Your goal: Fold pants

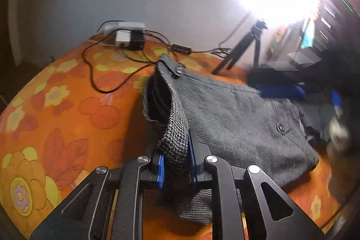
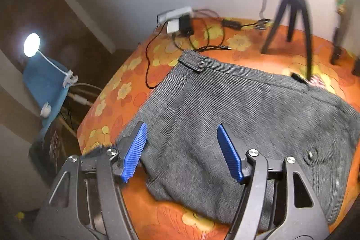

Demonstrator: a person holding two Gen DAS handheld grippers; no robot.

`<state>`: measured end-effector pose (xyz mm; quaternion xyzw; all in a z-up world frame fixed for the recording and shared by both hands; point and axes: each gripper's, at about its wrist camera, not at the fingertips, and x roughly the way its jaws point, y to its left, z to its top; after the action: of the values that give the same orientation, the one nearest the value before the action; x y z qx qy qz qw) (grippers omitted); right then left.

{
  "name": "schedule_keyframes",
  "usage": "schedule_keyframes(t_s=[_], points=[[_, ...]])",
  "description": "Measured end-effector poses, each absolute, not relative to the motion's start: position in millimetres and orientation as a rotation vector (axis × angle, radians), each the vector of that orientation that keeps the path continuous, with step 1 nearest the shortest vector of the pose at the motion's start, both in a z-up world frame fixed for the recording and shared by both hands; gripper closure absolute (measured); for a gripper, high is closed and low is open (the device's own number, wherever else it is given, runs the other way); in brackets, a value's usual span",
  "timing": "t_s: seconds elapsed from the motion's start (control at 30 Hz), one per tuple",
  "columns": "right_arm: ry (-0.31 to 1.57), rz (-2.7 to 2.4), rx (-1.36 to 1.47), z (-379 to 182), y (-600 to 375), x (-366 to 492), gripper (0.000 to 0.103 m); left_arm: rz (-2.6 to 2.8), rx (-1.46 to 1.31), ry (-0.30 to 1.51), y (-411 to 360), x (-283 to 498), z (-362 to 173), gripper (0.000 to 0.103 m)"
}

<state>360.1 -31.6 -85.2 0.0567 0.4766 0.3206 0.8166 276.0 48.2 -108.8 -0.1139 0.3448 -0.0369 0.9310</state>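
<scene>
Pinching a raised edge of the dark grey woven pants (image 1: 236,114), the left claw (image 1: 176,163) has its blue ribbed pads (image 1: 161,167) clenched on the fabric at the near side of the left wrist view. Beyond that grip the pants lie spread across the orange flower-patterned cloth surface (image 1: 63,109), their buttoned waistband tab at the far end. The right claw (image 2: 182,152) hovers released just above the near part of the pants (image 2: 225,109), its blue pads (image 2: 229,152) well apart with cloth showing between them. Farther off, black cables (image 2: 157,53) trail to a white and black charger block (image 2: 180,25) by the wall. A black tripod (image 2: 290,12) stands at the far right.
</scene>
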Motion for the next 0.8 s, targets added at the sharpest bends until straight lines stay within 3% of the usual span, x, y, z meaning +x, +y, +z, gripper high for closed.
schedule_keyframes(t_s=[0.67, 0.73, 0.8], points=[[1.269, 0.7, -0.136, -158.2, 85.6, 433.6, 0.035, -0.11, -0.001, 0.681, 5.7, 270.7, -125.1, 0.088], [1.27, 0.69, -0.159, -161.5, 86.3, 435.5, 0.042, -0.111, -0.006, 0.683, 5.0, 270.3, -123.7, 0.088], [1.271, 0.668, -0.164, -164.4, 83.4, 437.7, 0.072, -0.114, -0.014, 0.685, 4.8, 270.0, -122.5, 0.088]])
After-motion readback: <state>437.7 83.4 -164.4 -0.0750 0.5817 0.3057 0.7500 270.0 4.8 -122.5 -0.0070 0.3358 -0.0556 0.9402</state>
